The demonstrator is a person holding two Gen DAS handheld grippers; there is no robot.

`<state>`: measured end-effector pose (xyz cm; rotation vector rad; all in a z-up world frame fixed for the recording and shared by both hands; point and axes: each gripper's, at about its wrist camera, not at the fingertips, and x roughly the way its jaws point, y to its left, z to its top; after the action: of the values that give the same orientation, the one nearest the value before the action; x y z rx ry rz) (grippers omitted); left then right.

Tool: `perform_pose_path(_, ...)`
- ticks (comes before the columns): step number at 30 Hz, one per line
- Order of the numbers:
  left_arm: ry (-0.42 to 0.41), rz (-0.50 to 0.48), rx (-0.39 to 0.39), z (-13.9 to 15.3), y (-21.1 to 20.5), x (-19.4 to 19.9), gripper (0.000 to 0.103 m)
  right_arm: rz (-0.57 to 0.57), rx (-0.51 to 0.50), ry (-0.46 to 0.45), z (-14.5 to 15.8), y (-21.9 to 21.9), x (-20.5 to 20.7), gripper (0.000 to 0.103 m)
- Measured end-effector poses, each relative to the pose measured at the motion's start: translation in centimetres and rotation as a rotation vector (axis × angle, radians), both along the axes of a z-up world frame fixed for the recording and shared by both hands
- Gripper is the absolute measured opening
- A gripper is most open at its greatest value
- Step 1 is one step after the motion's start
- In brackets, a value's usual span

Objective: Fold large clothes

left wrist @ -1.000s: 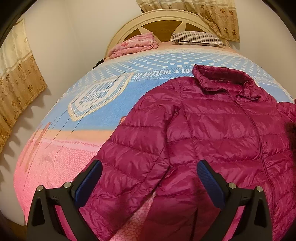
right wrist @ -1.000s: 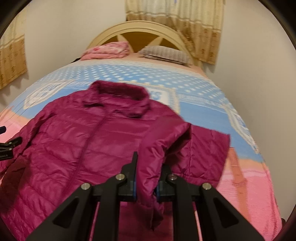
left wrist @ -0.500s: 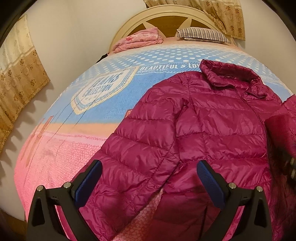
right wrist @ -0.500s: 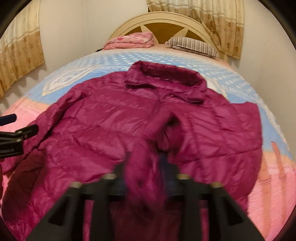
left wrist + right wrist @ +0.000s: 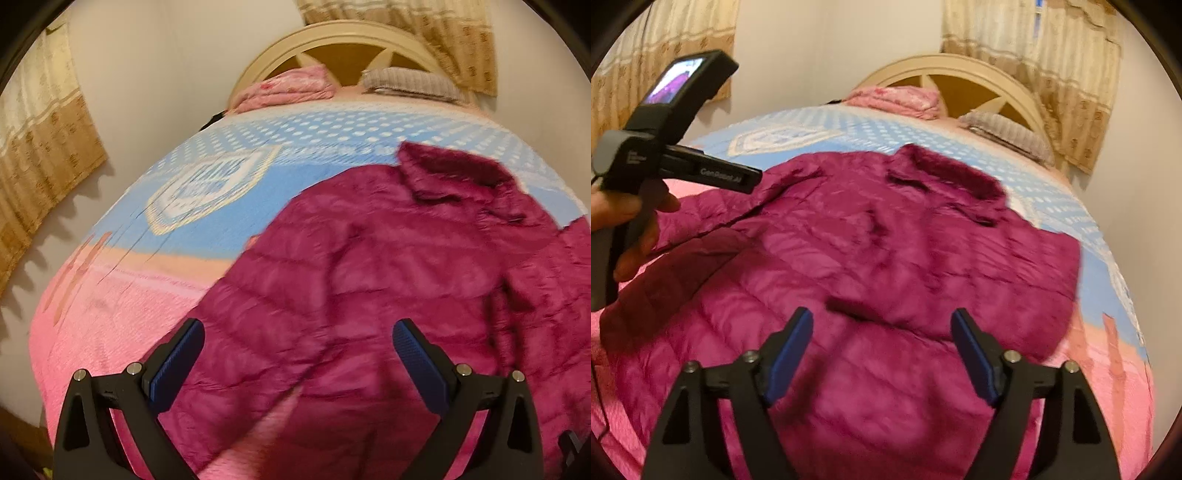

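Note:
A magenta quilted puffer jacket [image 5: 388,258] lies front up on the bed, collar toward the headboard; it also shows in the right wrist view [image 5: 886,258]. Its right sleeve [image 5: 960,295] is folded in across the chest. Its left sleeve [image 5: 251,332] still stretches out toward the bed's foot. My left gripper [image 5: 297,350] is open and empty, hovering over that left sleeve. My right gripper [image 5: 882,339] is open and empty above the jacket's lower front, just short of the folded sleeve's cuff. The left gripper's body and the hand holding it show in the right wrist view [image 5: 665,147].
The bed has a blue, white-dotted and pink cover [image 5: 110,314]. A folded pink blanket [image 5: 288,88] and a striped pillow [image 5: 410,81] lie by the cream headboard [image 5: 960,70]. Walls and beige curtains [image 5: 33,155] surround the bed.
My right gripper carried the right sleeve over the jacket's front, opened and let it go there. My left gripper stayed open and shifted slightly over the left sleeve.

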<state>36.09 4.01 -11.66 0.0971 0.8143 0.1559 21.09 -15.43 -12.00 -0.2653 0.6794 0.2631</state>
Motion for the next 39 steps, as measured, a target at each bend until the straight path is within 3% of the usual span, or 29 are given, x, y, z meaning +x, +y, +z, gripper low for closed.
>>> perform_pose_path(5, 0.036, -0.121, -0.108, 0.2, -4.9, 0.7, 0.102, -0.175, -0.043, -0.034, -0.8, -5.7, -0.1, 0.090)
perform_pose_path(9, 0.070, -0.194, -0.139, -0.9, -8.8, 1.9, 0.102, -0.308, -0.019, 0.000, -2.9, -10.3, 0.1, 0.090)
perform_pose_path(13, 0.112, -0.243, -0.173, -2.5, -11.7, 3.2, 0.101, -0.370, 0.018, 0.022, -4.5, -12.8, -0.2, 0.090)
perform_pose_path(15, 0.130, -0.255, -0.175, -3.2, -12.7, 3.6, 0.089, -0.385, 0.029, 0.025, -5.0, -13.5, -0.3, 0.090)
perform_pose_path(17, 0.161, -0.270, -0.158, -4.0, -13.6, 4.1, 0.056, -0.389, 0.051, 0.035, -5.2, -13.9, -0.3, 0.090)
perform_pose_path(18, 0.176, -0.279, -0.152, -4.5, -14.0, 4.3, 0.048, -0.388, 0.061, 0.038, -5.1, -14.0, -0.3, 0.090)
perform_pose_path(19, 0.183, -0.286, -0.155, -4.7, -14.1, 4.4, 0.031, -0.387, 0.067, 0.040, -5.2, -14.2, -0.3, 0.090)
perform_pose_path(22, 0.165, -0.302, -0.138, -4.3, -14.2, 4.1, 0.017, -0.383, 0.074, 0.048, -5.5, -14.4, -0.7, 0.090)
perform_pose_path(29, 0.077, -0.284, -0.044, -1.6, -11.5, 2.4, 0.015, -0.387, 0.086, 0.079, -6.0, -15.1, -0.6, 0.094)
perform_pose_path(33, 0.082, -0.257, 0.046, -2.7, -10.2, 2.3, 0.015, -0.389, 0.074, 0.101, -6.4, -14.9, -0.4, 0.095)
perform_pose_path(39, 0.091, -0.215, 0.087, -4.9, -9.6, 2.9, 0.016, -0.393, 0.072, 0.123, -6.7, -15.1, -0.4, 0.097)
